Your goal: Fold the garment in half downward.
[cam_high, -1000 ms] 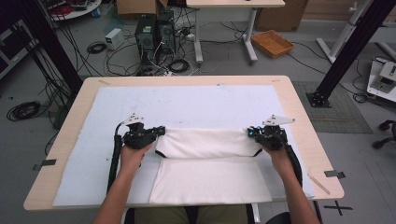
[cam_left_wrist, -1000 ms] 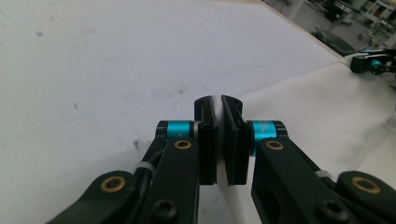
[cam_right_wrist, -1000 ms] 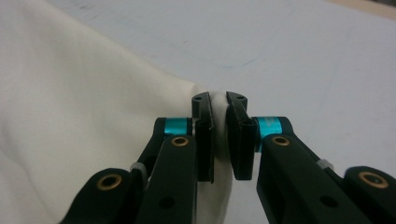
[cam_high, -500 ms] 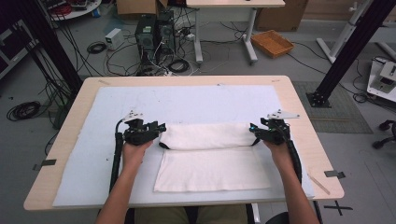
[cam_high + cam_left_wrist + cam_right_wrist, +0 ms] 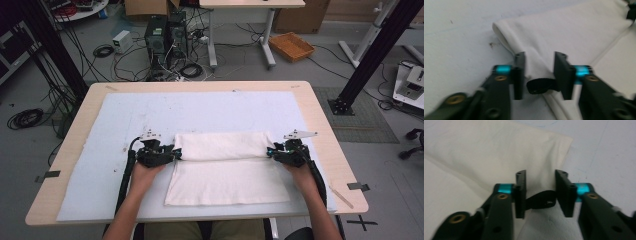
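Note:
A white towel [image 5: 222,160] lies folded on the pale mat [image 5: 200,110], a narrower upper layer across its far half. My left gripper [image 5: 176,153] sits at the left end of that layer and my right gripper [image 5: 270,152] at the right end, both low on the table. In the left gripper view the jaws [image 5: 540,56] stand apart with the towel's [image 5: 564,32] folded edge between them. The right gripper [image 5: 540,173] likewise straddles the towel's [image 5: 486,150] end. Both pairs of jaws have just been closing, and a gap still shows beside the cloth.
The mat covers most of the wooden table [image 5: 320,115], whose edges lie close beyond each hand. On the floor past the far edge stand computer towers [image 5: 162,32], loose cables, a wicker basket [image 5: 291,46] and a black stand [image 5: 370,55].
A second ago both grippers held the towel's edge. They let it go, the fold settled flat, and both grippers sank to the ends of the upper layer.

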### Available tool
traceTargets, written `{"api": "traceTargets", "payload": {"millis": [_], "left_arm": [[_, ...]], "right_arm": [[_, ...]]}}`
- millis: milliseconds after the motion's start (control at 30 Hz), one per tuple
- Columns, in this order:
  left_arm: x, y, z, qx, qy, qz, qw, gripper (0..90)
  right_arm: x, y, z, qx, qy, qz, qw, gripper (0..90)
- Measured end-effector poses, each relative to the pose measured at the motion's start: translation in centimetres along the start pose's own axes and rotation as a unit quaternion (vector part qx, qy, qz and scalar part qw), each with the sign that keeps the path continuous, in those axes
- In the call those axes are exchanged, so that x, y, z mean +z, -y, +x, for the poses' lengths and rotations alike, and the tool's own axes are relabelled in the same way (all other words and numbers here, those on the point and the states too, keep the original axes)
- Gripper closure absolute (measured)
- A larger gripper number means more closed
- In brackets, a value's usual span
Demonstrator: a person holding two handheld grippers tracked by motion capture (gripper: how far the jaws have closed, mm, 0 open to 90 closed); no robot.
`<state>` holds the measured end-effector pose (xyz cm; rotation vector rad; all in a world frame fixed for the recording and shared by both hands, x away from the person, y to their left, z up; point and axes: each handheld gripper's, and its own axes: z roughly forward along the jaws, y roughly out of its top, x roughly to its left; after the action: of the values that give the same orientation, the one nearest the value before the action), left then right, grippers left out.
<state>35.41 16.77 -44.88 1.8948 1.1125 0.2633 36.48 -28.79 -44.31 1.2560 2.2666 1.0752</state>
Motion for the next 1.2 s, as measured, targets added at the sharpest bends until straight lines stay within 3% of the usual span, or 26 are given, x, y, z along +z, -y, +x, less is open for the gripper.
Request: {"api": "traceTargets", "payload": {"millis": [33, 100, 333, 433, 533, 867, 1067, 1200], "left_arm": [[0.0, 0.1, -0.2, 0.006, -0.002, -0.003, 1.0000, 82.2], [-0.2, 0.1, -0.3, 0.005, 0.002, -0.019, 0.9998, 84.9], [-2.5, 0.2, -0.9, 0.006, 0.034, -0.068, 0.9971, 85.3], [-3.7, 0.4, -1.4, 0.014, 0.053, -0.081, 0.9952, 85.3], [-4.8, 0.8, -1.9, 0.019, 0.072, -0.087, 0.9934, 85.3], [-7.7, 3.5, -3.8, 0.040, 0.117, -0.079, 0.9892, 85.2], [-8.8, 5.1, -4.9, 0.055, 0.133, -0.067, 0.9873, 85.3], [-8.8, 6.3, -5.4, 0.064, 0.133, -0.038, 0.9883, 85.2]], "right_arm": [[0.0, 0.0, 0.1, -0.009, -0.003, -0.001, 1.0000, 79.6], [-0.4, 0.0, 0.4, -0.021, 0.000, -0.010, 0.9997, 82.6], [-2.2, 0.0, 1.0, -0.034, -0.013, -0.049, 0.9981, 83.5], [-2.9, 0.2, 1.2, -0.038, -0.017, -0.058, 0.9974, 83.5], [-4.7, 0.8, 1.8, -0.045, -0.027, -0.072, 0.9960, 83.4], [-8.7, 3.2, 3.5, -0.077, -0.055, -0.090, 0.9914, 83.4], [-10.2, 4.7, 4.3, -0.088, -0.071, -0.077, 0.9906, 83.4], [-10.7, 5.8, 4.8, -0.094, -0.085, -0.058, 0.9903, 83.3]]}}
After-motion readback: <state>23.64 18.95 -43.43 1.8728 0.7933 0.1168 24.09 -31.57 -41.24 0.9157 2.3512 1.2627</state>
